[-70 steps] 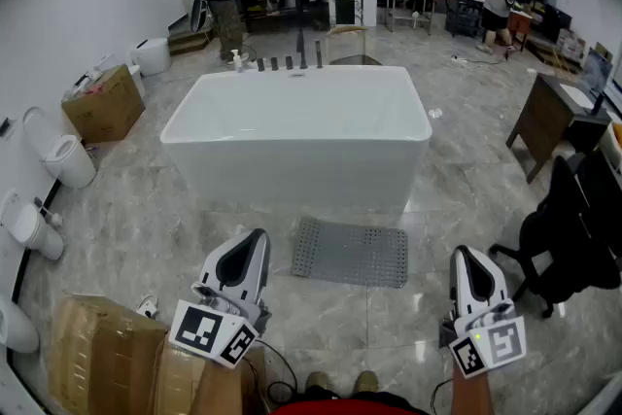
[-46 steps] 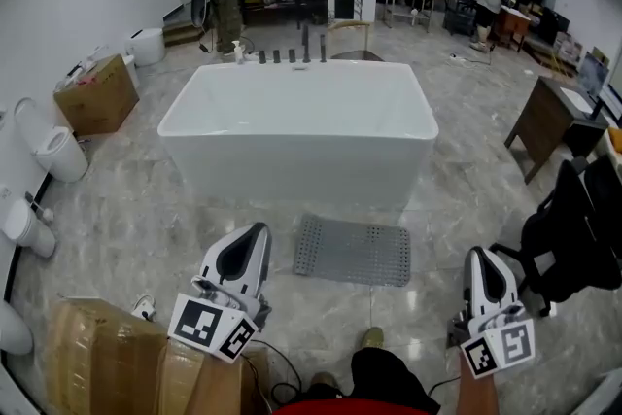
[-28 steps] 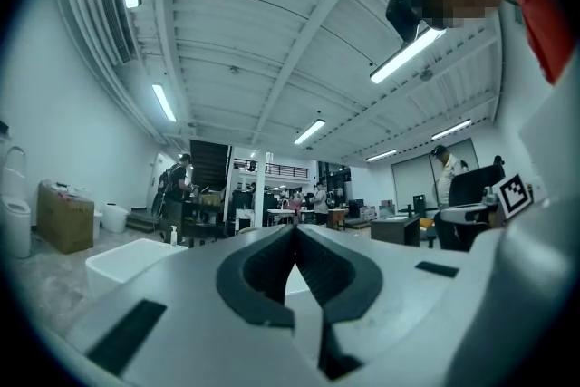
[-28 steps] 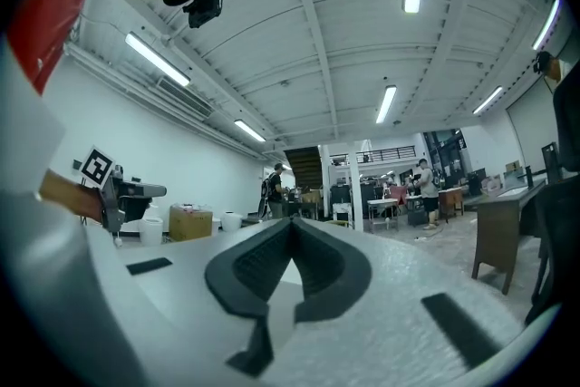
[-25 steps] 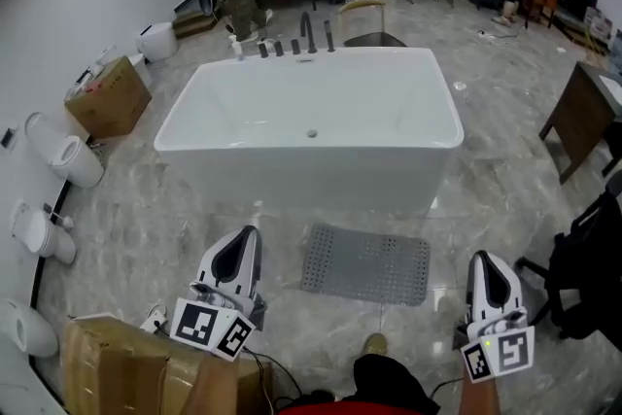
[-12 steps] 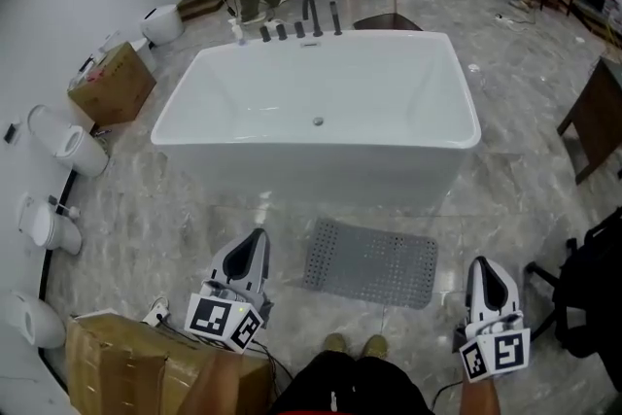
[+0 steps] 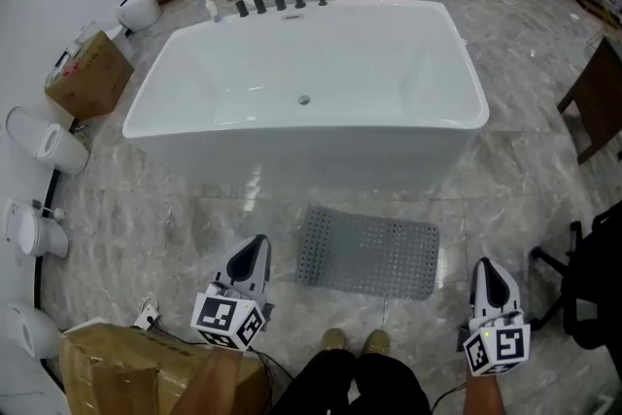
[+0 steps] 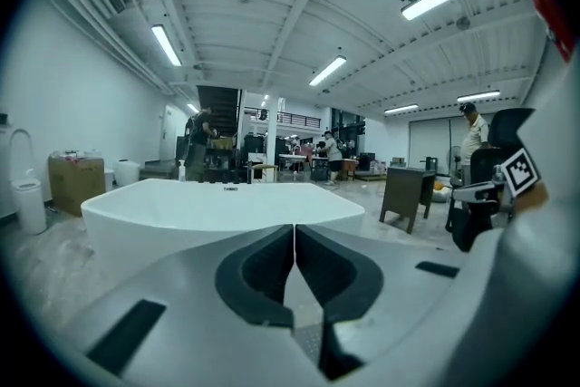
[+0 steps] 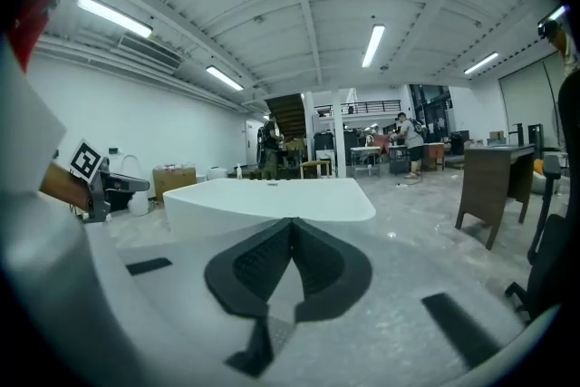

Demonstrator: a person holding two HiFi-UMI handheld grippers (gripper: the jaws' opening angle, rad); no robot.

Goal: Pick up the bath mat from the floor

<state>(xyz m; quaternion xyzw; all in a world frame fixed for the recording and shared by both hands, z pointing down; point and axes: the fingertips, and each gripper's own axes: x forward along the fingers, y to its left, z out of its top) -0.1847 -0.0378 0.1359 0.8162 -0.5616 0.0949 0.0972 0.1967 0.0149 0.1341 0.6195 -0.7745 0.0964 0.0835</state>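
Note:
A grey perforated bath mat (image 7: 367,252) lies flat on the marble floor in front of the white bathtub (image 7: 311,81). My left gripper (image 7: 255,250) hovers left of the mat's near left corner, shut with nothing in it. My right gripper (image 7: 486,272) hangs off the mat's near right corner, also shut and empty. In the left gripper view the jaws (image 8: 294,236) meet in a thin seam, with the tub (image 8: 217,204) straight ahead. The right gripper view shows the same closed pads (image 9: 292,229) facing the tub (image 9: 272,195). The mat is hidden behind the jaws in both gripper views.
Cardboard boxes (image 7: 136,372) stand at my near left, and another (image 7: 87,73) by the far left wall with toilets (image 7: 44,143). A black chair (image 7: 593,277) and a dark wooden table (image 7: 595,97) are on the right. My shoes (image 7: 355,340) stand just before the mat.
The view has closed in on the tub and mat and tilted further down. Both grippers stay shut and low at the frame's bottom; the left one sits slightly lower.

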